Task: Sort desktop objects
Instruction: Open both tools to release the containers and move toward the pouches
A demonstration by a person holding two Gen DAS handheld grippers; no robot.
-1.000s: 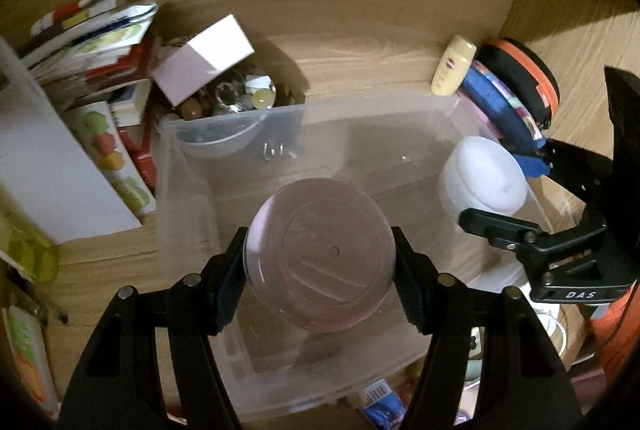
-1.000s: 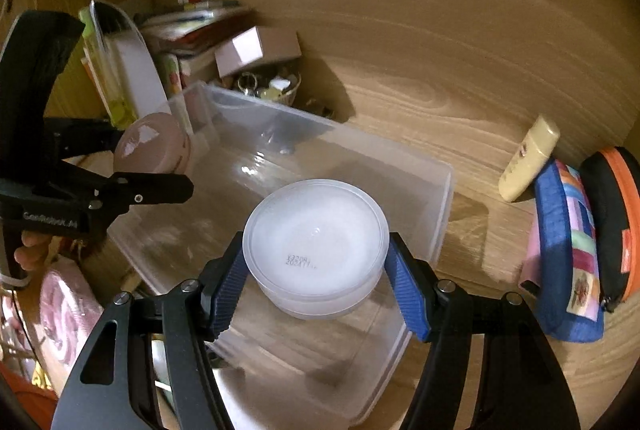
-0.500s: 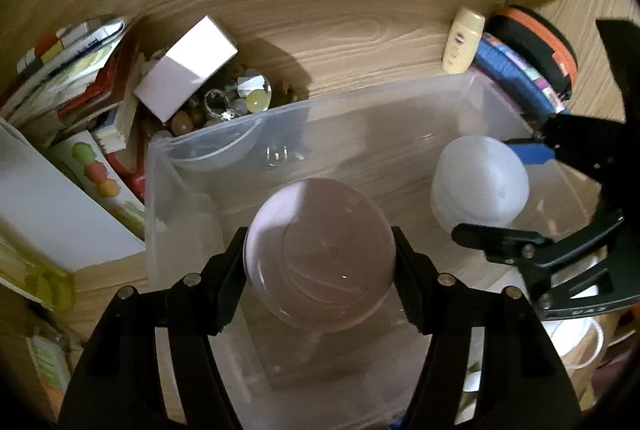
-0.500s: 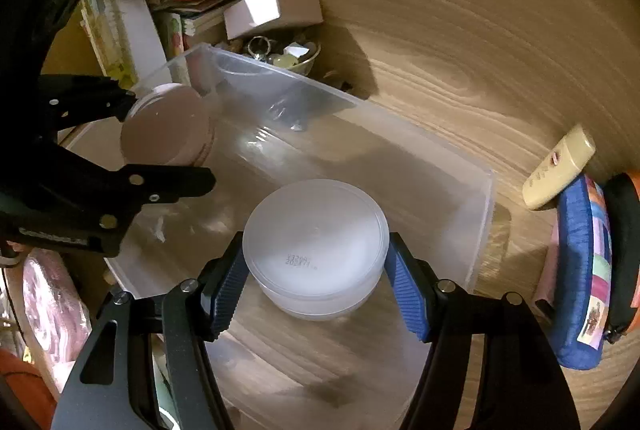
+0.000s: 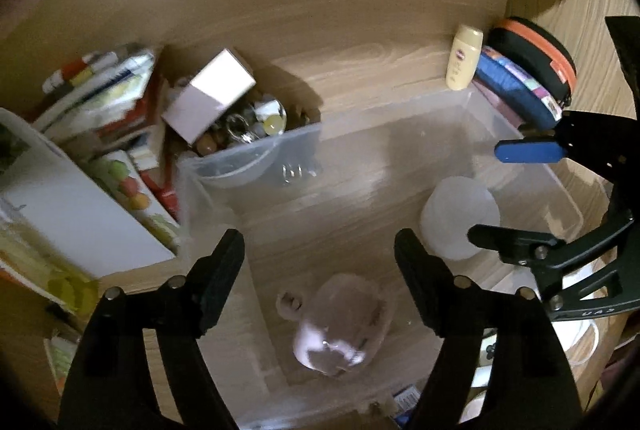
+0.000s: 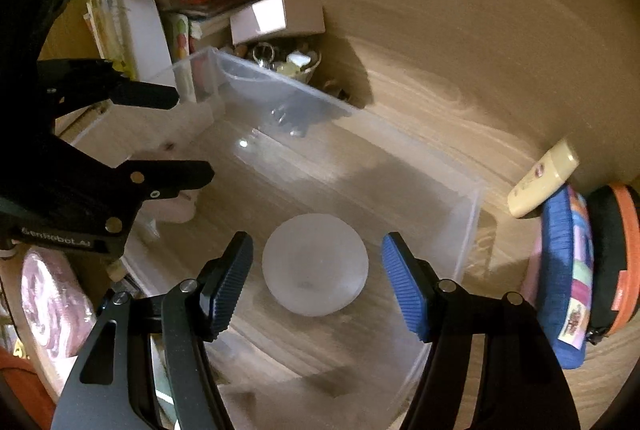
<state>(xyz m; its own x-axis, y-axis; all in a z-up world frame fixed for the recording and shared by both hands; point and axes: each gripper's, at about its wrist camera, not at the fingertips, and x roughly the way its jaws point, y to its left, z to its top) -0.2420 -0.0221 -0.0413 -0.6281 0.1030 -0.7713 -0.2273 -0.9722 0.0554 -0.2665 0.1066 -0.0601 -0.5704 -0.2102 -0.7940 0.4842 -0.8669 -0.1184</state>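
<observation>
We see a clear plastic bin (image 6: 468,214) on the desk (image 6: 420,102). Inside it lie a frosted white round jar (image 6: 315,264) and a blurred pinkish round jar (image 5: 340,326), apart.

- A clear bin (image 6: 460,214) is set on the desk (image 6: 420,102), and two round containers are seen inside it.
- The frosted container (image 6: 316,264) is found toward the bin's right end, the pinkish container (image 5: 340,326) toward its left end; they are well apart.
- Behind the bin's far left corner, a bowl of small items (image 5: 248,134) is placed, with a box (image 5: 210,96) resting on it.
- Books (image 5: 100,98) are stacked left of the bowl.
- Right of the bin, a tube (image 6: 540,184) and two pouches (image 6: 568,278) are laid.
</observation>
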